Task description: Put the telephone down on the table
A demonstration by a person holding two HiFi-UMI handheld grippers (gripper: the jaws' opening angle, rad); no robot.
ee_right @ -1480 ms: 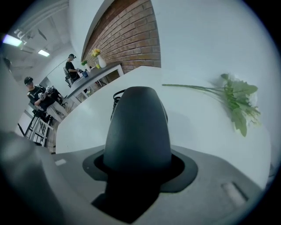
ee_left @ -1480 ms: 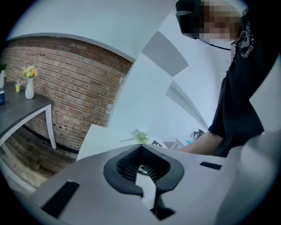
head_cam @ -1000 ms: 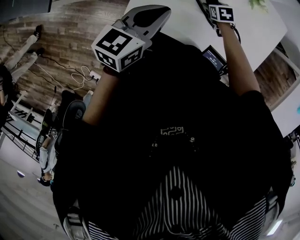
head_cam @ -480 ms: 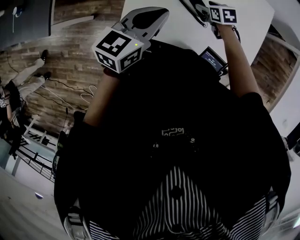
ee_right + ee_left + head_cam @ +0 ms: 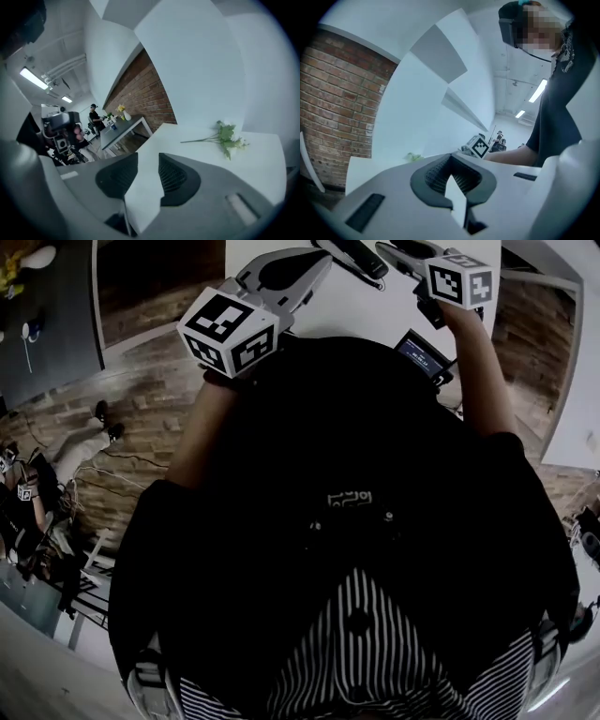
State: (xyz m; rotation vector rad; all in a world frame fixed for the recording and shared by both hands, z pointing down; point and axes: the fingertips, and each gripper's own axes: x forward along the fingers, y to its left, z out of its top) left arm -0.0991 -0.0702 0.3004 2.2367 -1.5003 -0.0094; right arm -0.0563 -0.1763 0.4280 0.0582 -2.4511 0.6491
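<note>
Left tongs [image 5: 450, 159] are pressed together and empty, over the near edge of the white counter [image 5: 375, 301]. To their right, between the two tools, the dark telephone [image 5: 352, 254] lies on the counter, just beside but clear of the right tongs [image 5: 147, 157]. Those are closing, half apart, with nothing between them. A green sprig [image 5: 225, 138] lies beyond them.

white table [image 5: 260, 157] with green sprig [image 5: 227, 137]
</note>
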